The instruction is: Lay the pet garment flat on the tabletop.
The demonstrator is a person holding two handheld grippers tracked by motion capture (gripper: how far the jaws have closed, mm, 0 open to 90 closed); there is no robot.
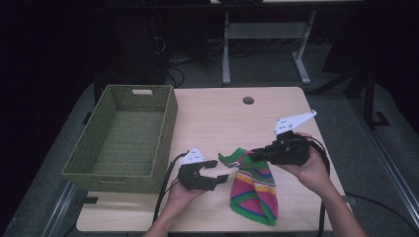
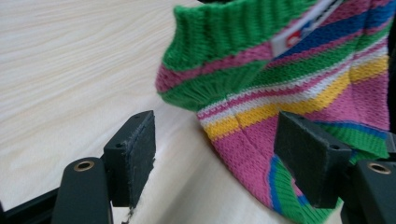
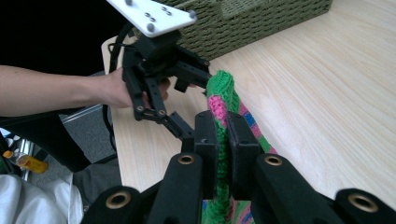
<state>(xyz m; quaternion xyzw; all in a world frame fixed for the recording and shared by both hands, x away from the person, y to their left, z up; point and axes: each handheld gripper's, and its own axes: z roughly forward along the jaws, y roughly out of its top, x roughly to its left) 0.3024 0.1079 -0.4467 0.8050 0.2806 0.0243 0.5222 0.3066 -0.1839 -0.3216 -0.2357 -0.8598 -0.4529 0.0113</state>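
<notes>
A knitted striped cloth in green, pink, yellow and blue lies on the wooden table, its upper edge lifted. My right gripper is shut on that green edge, the knit pinched between its jaws. My left gripper stands open just left of the cloth, near its green cuff corner. In the left gripper view the striped knit lies beyond and between the spread jaws, which touch nothing. The left gripper also appears in the right gripper view, close to the raised cuff.
A green woven basket sits on the table's left side, with nothing in it. A cable hole is near the far edge. Black cables trail from both grippers toward the near edge. Desk legs and dark floor lie beyond the table.
</notes>
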